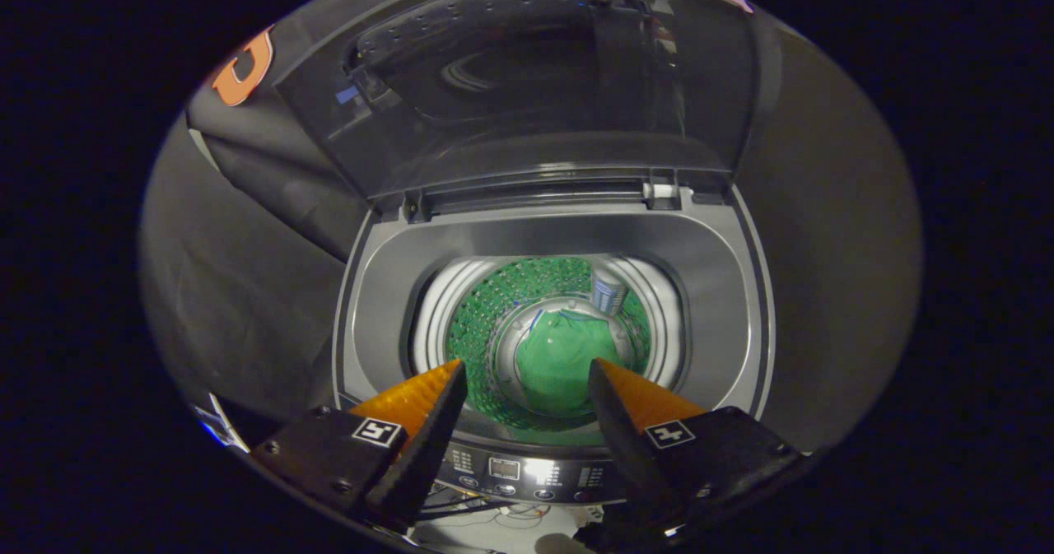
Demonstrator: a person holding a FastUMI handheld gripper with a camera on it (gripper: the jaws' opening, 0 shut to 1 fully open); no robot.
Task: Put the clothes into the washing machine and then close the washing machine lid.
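Beyond the fingers: green cloth (560,360) down in washer (716,266) drum, lid (527,85) up. Gripper (527,373) spread apart, holding nothing.

Gripper (527,373) held level, pointing forward and down, fingers (428,422) spread wide apart, nothing between them

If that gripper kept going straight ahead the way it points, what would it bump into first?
Probably the green garment lying at the bottom of the washing machine drum. The open gripper points down into the tub, and nothing seems to lie between, though depth is hard to judge.
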